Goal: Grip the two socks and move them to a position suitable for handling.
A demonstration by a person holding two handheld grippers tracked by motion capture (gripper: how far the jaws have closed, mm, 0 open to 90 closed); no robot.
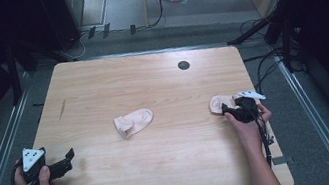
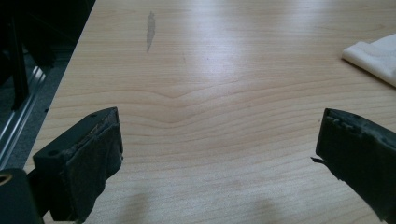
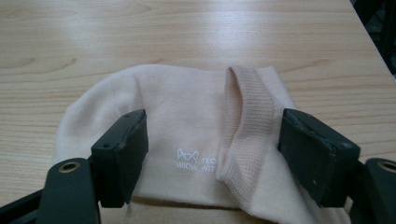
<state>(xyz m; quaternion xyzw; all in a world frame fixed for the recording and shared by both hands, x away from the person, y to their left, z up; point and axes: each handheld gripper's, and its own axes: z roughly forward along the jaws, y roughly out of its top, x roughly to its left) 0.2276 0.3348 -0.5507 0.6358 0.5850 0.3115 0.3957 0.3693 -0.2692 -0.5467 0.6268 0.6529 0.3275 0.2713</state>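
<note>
Right gripper (image 3: 212,149) gapes astride one of two socks (image 3: 187,135) (left gripper (image 2: 219,158) open).

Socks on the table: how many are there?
2. One sock lies near the table's middle; the other sock lies at the right, under the right tool, whose open jaws straddle it.
</note>
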